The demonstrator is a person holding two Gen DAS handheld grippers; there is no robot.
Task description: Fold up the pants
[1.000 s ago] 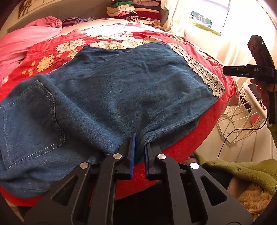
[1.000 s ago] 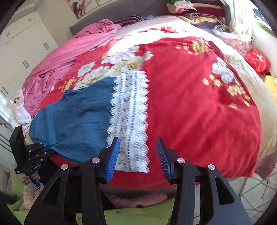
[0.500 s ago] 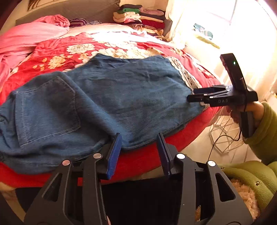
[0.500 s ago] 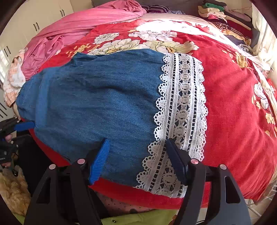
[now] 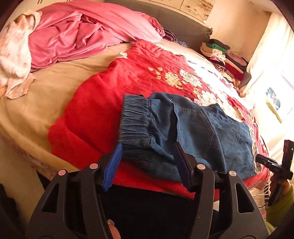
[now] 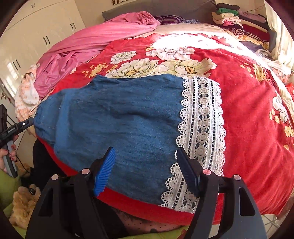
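Left wrist view: denim pants [image 5: 193, 132] flat on red bedspread [image 5: 110, 95].
Left gripper [image 5: 147, 165] spread at waistband; right gripper [image 6: 145, 169] spread at lace hem [image 6: 202, 117].

A home bedroom: bed under a red floral blanket [image 6: 248, 110], white wardrobe doors [image 6: 36, 46], stacked folded clothes [image 6: 237, 16].

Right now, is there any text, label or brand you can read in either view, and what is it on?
Small white lettering on the left hand-held gripper body, seen in the right wrist view: too blurred to read.
Denim pants, floral red blanket: no text or label showing.
Right hand-held gripper: no markings visible.
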